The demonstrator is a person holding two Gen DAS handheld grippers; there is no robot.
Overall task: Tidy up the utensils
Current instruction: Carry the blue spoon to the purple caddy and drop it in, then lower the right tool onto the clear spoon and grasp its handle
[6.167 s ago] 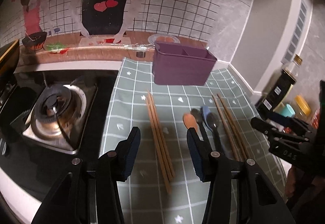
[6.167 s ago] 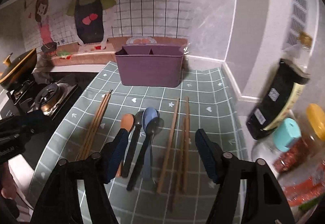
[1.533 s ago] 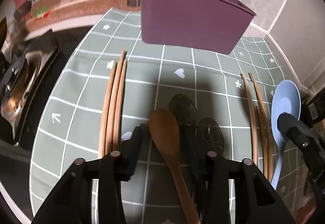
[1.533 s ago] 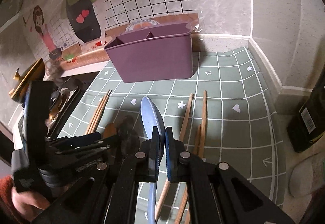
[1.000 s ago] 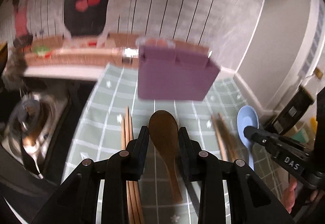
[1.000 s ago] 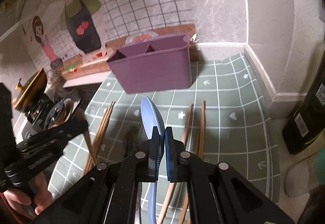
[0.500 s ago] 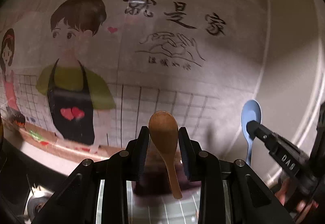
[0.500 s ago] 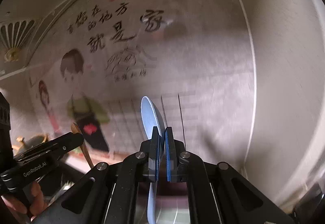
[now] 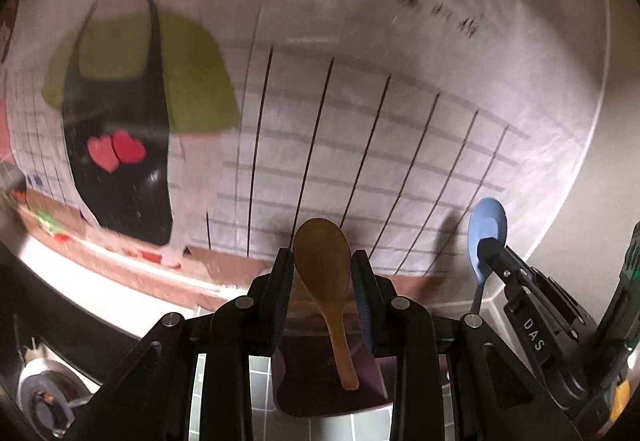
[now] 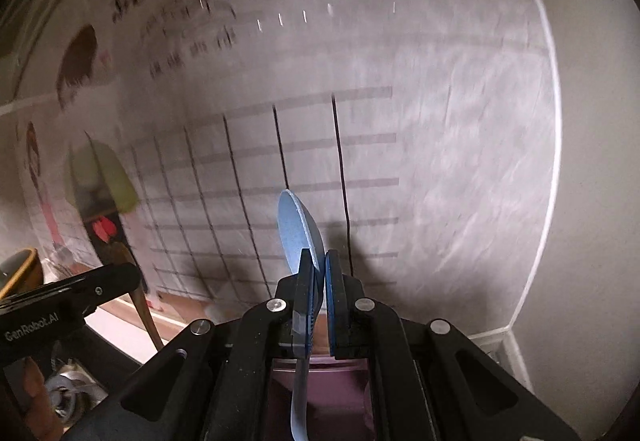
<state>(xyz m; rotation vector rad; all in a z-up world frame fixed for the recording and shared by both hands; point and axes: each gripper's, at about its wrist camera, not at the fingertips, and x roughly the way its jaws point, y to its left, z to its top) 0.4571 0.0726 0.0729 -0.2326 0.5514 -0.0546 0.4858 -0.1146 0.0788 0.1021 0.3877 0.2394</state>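
My left gripper (image 9: 322,261) is shut on a brown wooden spoon (image 9: 322,269), bowl up, handle hanging down over the purple utensil holder (image 9: 304,389) below. My right gripper (image 10: 316,261) is shut on a light blue spoon (image 10: 298,237), bowl up, handle hanging down toward the purple holder (image 10: 320,397). In the left wrist view the right gripper (image 9: 490,245) and the blue spoon (image 9: 486,229) show at the right. In the right wrist view the left gripper's arm (image 10: 68,301) and the wooden spoon's handle (image 10: 142,305) show at the left.
The tiled wall with a cartoon apron sticker (image 9: 120,113) is close ahead. A gas burner (image 9: 44,397) is at lower left. The green checked mat (image 9: 256,401) shows under the holder. A dark bottle (image 9: 616,317) stands at the far right.
Both grippers have tilted down and moved closer to the wall. The purple holder has come back into view beneath both hanging spoon handles.
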